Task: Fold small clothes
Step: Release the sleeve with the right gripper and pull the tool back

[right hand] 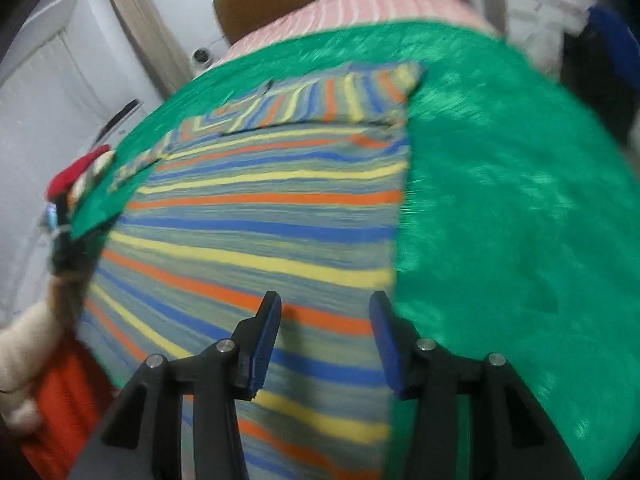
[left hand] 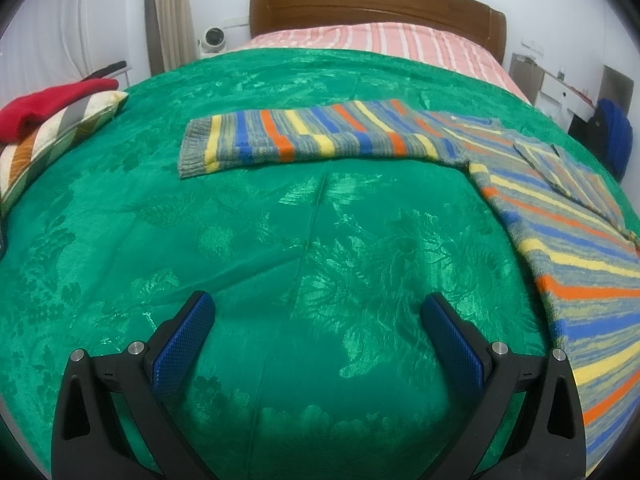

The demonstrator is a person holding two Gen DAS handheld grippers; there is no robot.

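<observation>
Striped knitted sweater [left hand: 560,216], in bands of blue, orange, yellow and grey, lies flat on the shiny green patterned bedspread [left hand: 280,240], toward the right side of the bed as our left wrist camera shows it. We judge the folding begun but far from finished. One sleeve [right hand: 340,96] already lies folded across the top of the body, its stripes running crosswise to those beneath it. The other long sleeve [left hand: 320,136] stretches straight out over the green cover, its grey cuff furthest from the body, and has yet to be brought in. After that the body needs doubling over, so most of the work remains.

Beyond the cover we see a pink striped sheet [left hand: 380,38] and a dark wooden headboard [left hand: 372,4]. At the left edge sits a striped cushion [left hand: 60,128] with a red garment [left hand: 52,104] on top, perhaps another piece waiting or done; we cannot tell which.

Our left gripper [left hand: 318,312] hovers above bare green cloth, near the outstretched sleeve but well apart from it, jaws spread wide and holding nothing. Our right gripper [right hand: 325,308] hangs over the sweater's right edge, where knit meets bedspread; its jaws stand partly apart with no fabric between them. That view is blurred, so fine detail escapes us.
</observation>
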